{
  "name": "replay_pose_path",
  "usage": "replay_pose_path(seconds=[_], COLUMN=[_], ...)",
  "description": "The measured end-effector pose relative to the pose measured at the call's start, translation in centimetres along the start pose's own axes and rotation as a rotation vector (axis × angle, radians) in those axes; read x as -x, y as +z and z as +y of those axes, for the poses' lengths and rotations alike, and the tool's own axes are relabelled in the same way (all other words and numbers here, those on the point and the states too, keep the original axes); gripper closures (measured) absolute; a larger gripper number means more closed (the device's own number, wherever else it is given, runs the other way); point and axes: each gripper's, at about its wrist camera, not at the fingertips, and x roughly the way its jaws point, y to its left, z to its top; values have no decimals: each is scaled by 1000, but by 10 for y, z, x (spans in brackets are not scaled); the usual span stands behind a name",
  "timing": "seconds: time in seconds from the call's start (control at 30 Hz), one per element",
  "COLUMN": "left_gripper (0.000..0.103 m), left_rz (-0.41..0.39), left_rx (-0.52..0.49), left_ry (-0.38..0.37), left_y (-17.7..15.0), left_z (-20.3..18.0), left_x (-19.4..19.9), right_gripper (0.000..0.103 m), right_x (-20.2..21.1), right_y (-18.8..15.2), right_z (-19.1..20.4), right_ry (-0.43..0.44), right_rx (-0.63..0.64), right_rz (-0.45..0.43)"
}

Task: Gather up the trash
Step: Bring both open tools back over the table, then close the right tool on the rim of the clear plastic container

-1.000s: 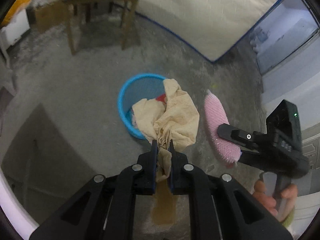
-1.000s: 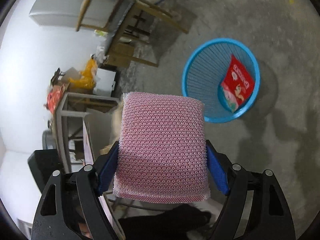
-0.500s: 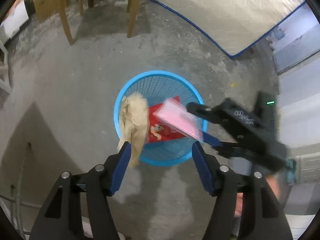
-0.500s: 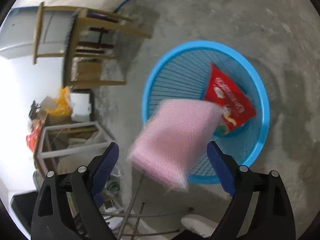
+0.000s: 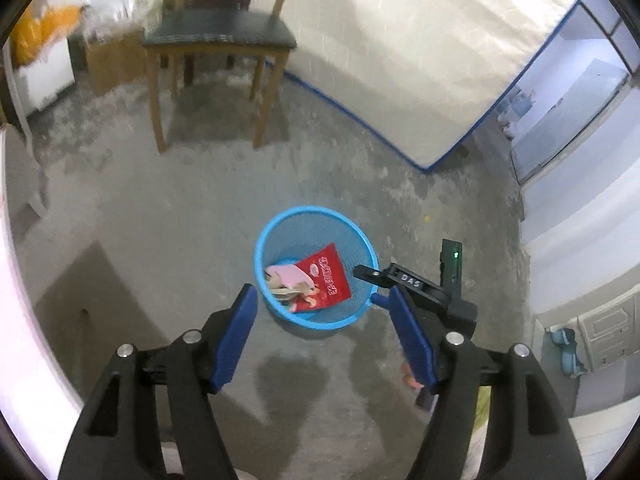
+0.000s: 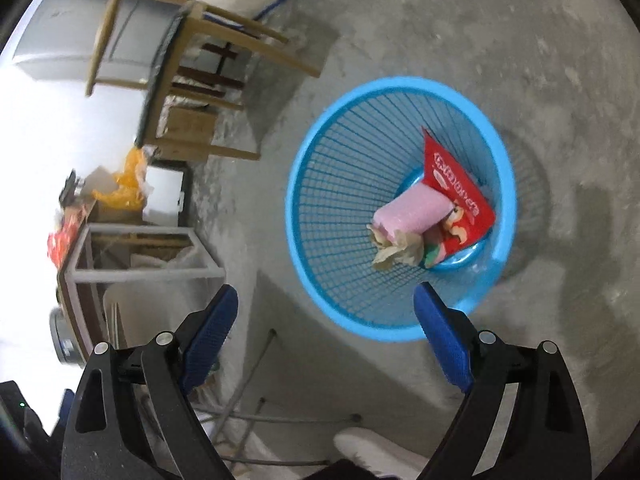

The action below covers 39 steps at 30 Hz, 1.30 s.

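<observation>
Three items fill the blue basket; crumpled cloth lies half-hidden.

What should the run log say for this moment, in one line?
left gripper: open, empty | right gripper: open, empty | basket: holds pink sponge, beige cloth, red packet | floor: concrete

Left gripper: jaws spread wide, nothing between blue pads, pointing forward and down. Right gripper: jaws also spread wide, blue pads bare, angled downward. Right gripper seen from left wrist view just beside left gripper's right finger, black body with green light lit. Grippers close together, side by side.
</observation>
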Motion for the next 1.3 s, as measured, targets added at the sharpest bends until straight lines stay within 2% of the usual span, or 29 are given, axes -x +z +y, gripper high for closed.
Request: replay_pose_path(seconds=[0.1,0.27,0.4,0.5,0.7,0.87,1.03,1.13,1.3], left_gripper=[30,23,22,21,21,21,21,21,21], left_rz=[-70,-151,-208,-246,-345,-429,-486,-499,-469], left_rx=[-11,13,48,116,187,225,402,499,556], left_ry=[18,65,170,214,347,457,555,579,575], left_y=[-33,-114,-183,-228,-305,-348,-378,-393,-403], left_z=[5,22,39,51,65,80,126,155,188], left_x=[55,129,177,205,253,287,318,327,322], right_gripper=[17,17,17,17,17,17,17,17,18], right_x=[22,62,83,91,83,62,43,37,30], right_y=[-19,-63,-102,-132,-198,-256,-304,-328,-355], right_z=[13,47,94,139,226,289,328,340,362], right_ry=[5,23,68,116,214,242,239,236,180], right_rx=[86,259,442,590,844,1028,1150,1195,1330], right_rz=[-12,-18,1,20,89,142,147,144,74])
